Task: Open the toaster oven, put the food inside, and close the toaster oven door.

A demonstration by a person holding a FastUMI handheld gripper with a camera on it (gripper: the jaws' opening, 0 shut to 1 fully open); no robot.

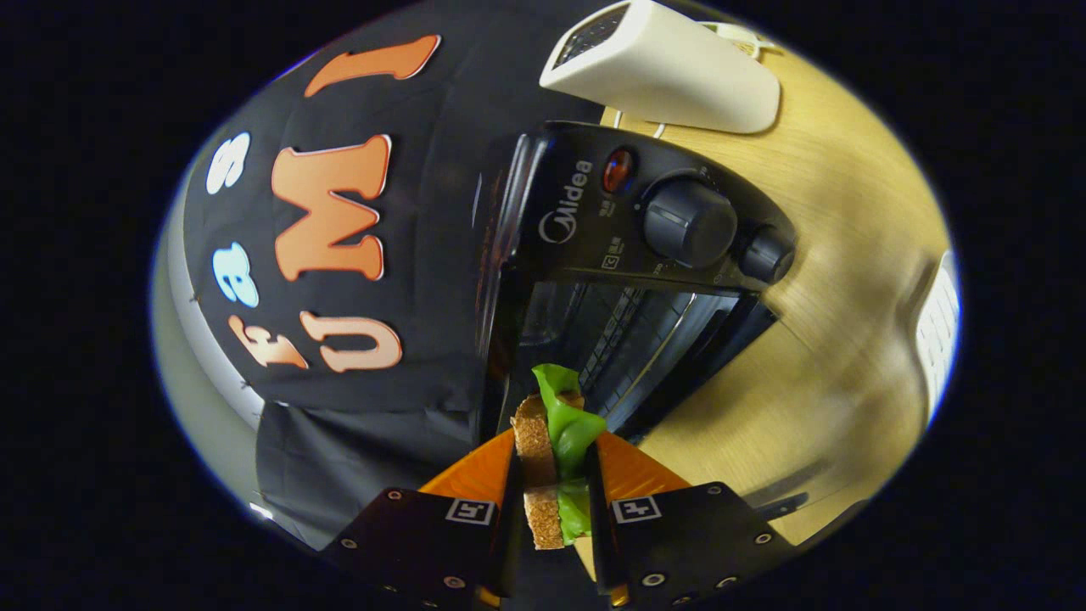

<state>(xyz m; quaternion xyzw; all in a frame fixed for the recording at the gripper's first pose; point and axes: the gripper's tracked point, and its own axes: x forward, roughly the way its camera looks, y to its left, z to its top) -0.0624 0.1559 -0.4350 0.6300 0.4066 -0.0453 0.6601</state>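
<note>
My hand-held gripper (553,475) is grasping the sandwich (551,458), with one finger pressed on each side of it. The sandwich is brown bread with a green leaf in the middle, and it stands on its edge between my two fingers (509,492). Its top end and the leaf stick out past my fingertips. Just ahead of the sandwich is the toaster oven (628,246), which sits on the wooden bench (848,339). The view is tipped over, so the oven looks like it lies on its side. The oven door (713,356) is open, and I can see the wire rack (619,331) inside. The sandwich is right in front of the opening, but I cannot tell if its tip is inside. The oven has a red light (618,170) and two dark knobs (689,222) on its front. Beyond the oven, a white toaster (670,72) stands on the bench.
</note>
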